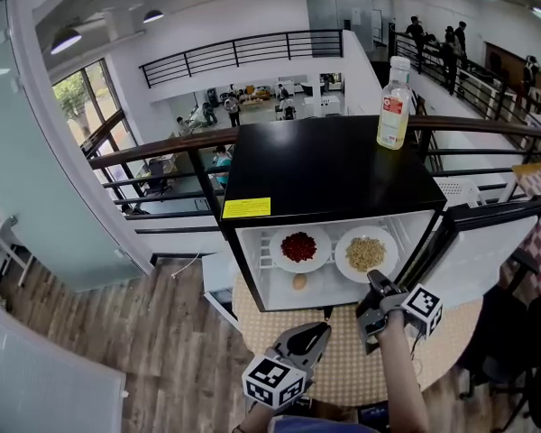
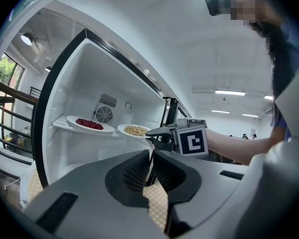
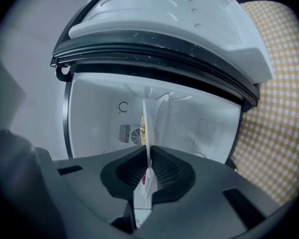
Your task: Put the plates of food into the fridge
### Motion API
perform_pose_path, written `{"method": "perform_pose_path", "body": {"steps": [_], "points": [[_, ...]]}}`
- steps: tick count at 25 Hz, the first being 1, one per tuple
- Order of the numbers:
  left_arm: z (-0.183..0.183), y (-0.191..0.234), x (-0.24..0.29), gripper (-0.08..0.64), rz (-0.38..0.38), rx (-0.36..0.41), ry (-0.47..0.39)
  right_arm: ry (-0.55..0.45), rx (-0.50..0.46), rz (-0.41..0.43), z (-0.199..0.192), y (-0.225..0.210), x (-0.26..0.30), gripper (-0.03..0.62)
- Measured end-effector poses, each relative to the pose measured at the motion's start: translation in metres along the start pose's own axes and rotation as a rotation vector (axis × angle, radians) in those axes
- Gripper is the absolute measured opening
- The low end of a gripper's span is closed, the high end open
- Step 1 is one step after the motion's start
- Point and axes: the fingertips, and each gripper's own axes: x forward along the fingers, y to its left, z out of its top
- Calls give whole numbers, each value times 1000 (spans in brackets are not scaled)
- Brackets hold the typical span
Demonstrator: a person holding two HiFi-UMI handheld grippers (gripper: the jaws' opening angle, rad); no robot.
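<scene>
Seating the grain plate point(image 1: 366, 253) at the fridge shelf's point(image 1: 265, 254) right end beside the red-food plate point(image 1: 298, 247), the right gripper point(image 1: 376, 280) clamps its front rim and should release next; the left gripper point(image 1: 323, 329) hangs closed, empty.

Clear plastic btl point(image 1: 395, 106), white cap, red-white label, yellowish liquid, upright, upper right. Small tan egg-shaped obj point(image 1: 299, 281) at centre. Round table point(image 1: 343, 375) w/ tan checked cloth, bottom. Wood-plank floor point(image 1: 162, 350) left. Black railing point(image 1: 162, 156) w/ brown handrail behind. People point(image 1: 233, 108) on lower level, far off.
</scene>
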Motion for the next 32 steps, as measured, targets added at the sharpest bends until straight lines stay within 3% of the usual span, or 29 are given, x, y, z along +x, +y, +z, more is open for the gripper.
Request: {"method": "perform_pose_path", "body": {"steps": [8,18,27,32], "points": [[0,17,-5,31,-2,-13,1,-48,-6,-40,7,-2,25,26],[-1,25,-10,31,-2,-21,1,-73,-115,-80,22,9,54,26],[0,34,-17,31,24,-27,-8,-19,-360,-174,21,15,63,69],[-3,36,-18,31,32,-27,-1,19,-555,-226,15,16,60,101]]}}
